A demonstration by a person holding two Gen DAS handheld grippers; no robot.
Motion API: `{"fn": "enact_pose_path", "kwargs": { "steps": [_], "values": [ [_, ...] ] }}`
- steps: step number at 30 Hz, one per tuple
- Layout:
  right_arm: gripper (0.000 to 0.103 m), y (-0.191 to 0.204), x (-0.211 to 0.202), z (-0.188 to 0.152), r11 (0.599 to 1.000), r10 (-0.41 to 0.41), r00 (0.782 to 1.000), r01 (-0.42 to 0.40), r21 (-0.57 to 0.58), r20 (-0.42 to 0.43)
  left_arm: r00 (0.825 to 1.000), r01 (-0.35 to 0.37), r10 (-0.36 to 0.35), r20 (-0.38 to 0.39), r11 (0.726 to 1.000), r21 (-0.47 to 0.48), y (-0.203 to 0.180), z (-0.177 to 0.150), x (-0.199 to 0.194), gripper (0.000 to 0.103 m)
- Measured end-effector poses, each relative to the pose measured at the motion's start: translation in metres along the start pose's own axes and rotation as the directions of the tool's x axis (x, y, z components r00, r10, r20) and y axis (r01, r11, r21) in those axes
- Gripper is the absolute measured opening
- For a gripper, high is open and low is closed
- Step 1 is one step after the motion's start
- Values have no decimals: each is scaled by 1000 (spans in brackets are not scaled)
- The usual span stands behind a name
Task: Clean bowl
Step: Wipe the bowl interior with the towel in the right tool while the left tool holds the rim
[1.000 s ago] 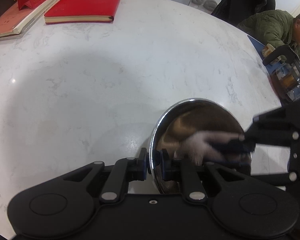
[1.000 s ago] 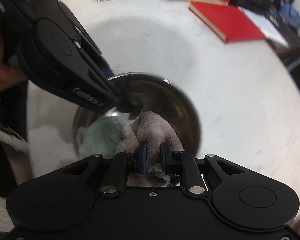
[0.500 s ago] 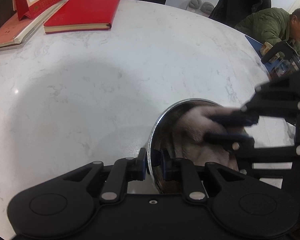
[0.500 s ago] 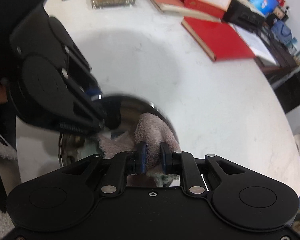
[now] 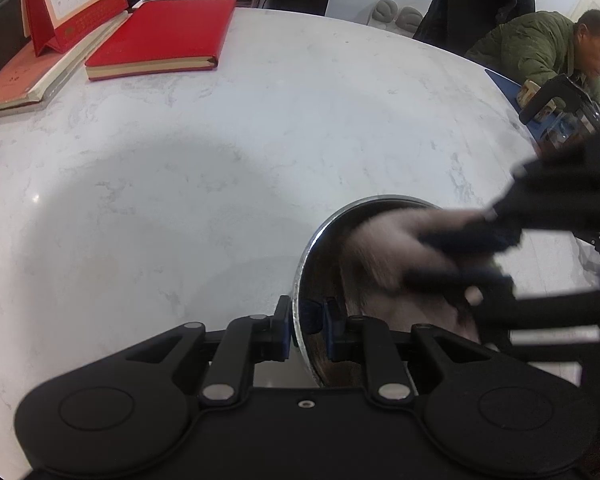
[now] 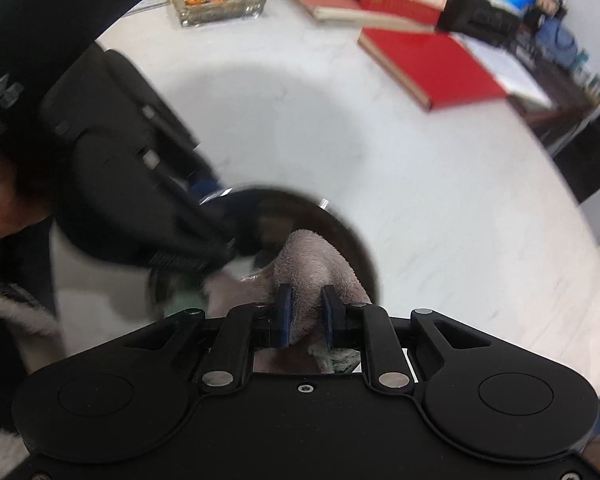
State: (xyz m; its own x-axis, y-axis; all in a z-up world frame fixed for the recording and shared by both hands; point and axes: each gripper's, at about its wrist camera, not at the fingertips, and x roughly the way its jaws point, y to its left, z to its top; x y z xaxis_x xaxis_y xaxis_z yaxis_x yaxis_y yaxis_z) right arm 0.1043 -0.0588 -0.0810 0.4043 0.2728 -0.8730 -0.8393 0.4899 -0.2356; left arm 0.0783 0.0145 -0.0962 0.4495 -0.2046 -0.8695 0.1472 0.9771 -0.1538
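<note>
One shiny steel bowl [image 5: 306, 280], cloth [image 6: 312, 264] inside

White marbled bench with a bowl, books and an ashtray

The bench [image 5: 228, 168] has a rounded far edge. A steel bowl [image 5: 312, 240] stands near its near edge. By the far left edge lie a red book [image 5: 160, 36], a desk calendar [image 5: 72, 0] on a paler book [image 5: 16, 84], and a glass ashtray [image 6: 216, 0].

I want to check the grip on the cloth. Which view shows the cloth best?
The right wrist view: the pinkish cloth sits sharp between the right tongs, pinched, inside the metal bowl. The left wrist view shows the cloth only as a motion-blurred patch in the bowl.
</note>
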Motion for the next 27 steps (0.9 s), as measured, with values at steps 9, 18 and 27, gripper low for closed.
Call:
{"fn": "enact_pose_path", "kwargs": {
  "steps": [9, 18, 27],
  "values": [
    [15, 11, 0, -13, 996, 72, 995, -68, 49, -75, 1000, 4, -4, 3, 1000, 5, -1, -1, 0, 15],
    [15, 5, -2, 4, 999, 31, 1000, -31, 24, 3, 1000, 2, -2, -3, 1000, 20, -1, -2, -1, 15],
    [15, 7, 6, -8, 997, 56, 996, -51, 66, -68, 1000, 12, -12, -1, 1000, 16, 0, -2, 0, 15]
  ]
}}
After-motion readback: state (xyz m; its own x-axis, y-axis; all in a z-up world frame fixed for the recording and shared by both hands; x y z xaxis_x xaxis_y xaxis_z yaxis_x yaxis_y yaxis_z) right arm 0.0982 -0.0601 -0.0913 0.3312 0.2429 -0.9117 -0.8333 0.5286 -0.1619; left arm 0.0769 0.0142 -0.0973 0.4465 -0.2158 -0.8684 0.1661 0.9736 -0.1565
